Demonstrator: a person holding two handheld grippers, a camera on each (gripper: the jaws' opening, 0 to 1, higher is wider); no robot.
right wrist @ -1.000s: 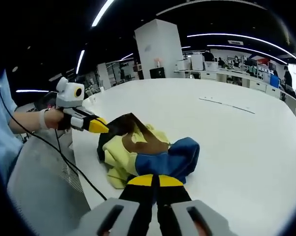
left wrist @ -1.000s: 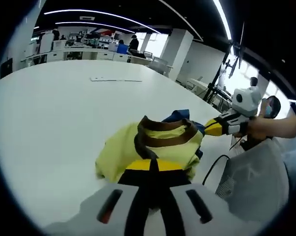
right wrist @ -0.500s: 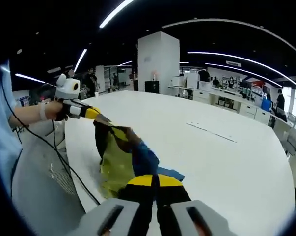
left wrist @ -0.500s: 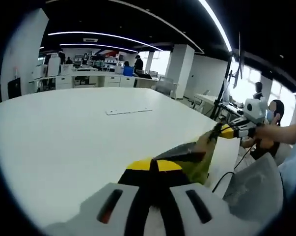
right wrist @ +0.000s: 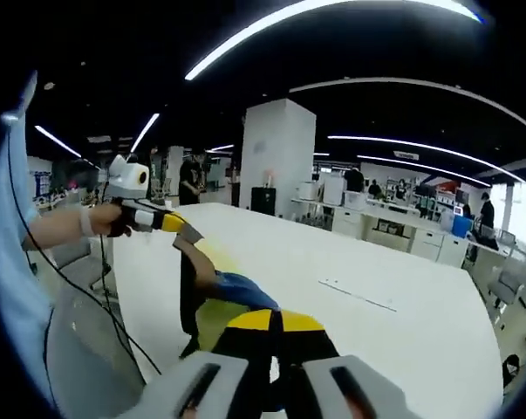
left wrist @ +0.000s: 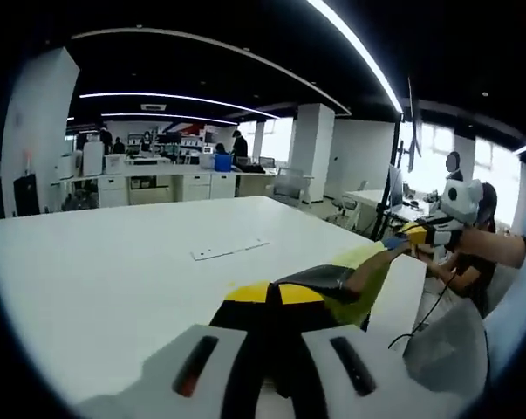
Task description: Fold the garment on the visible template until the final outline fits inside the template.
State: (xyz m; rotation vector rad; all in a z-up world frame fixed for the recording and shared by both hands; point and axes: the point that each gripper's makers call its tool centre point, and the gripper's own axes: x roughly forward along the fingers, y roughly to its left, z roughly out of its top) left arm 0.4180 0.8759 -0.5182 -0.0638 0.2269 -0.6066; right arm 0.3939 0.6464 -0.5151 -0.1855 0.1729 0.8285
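A yellow-green garment (left wrist: 360,278) with a dark brown trim and a blue part (right wrist: 243,291) hangs stretched in the air between both grippers, above the white table (left wrist: 114,262). My left gripper (left wrist: 271,293) is shut on one end of it; in the right gripper view that same left gripper (right wrist: 177,226) holds the cloth up at the left. The right gripper (right wrist: 275,319) is shut on the other end, and it shows in the left gripper view (left wrist: 400,237) at the right, held by a hand. A thin pale template strip (left wrist: 229,250) lies flat on the table, farther off.
The table's near edge (left wrist: 411,288) runs below the garment, with a grey chair back (left wrist: 454,349) and a black cable (right wrist: 88,279) beside it. Desks, a white pillar (right wrist: 276,157) and people stand far behind.
Both grippers rose and pulled apart, lifting the garment off the table and stretching it out between them. The views tilted up toward the room.
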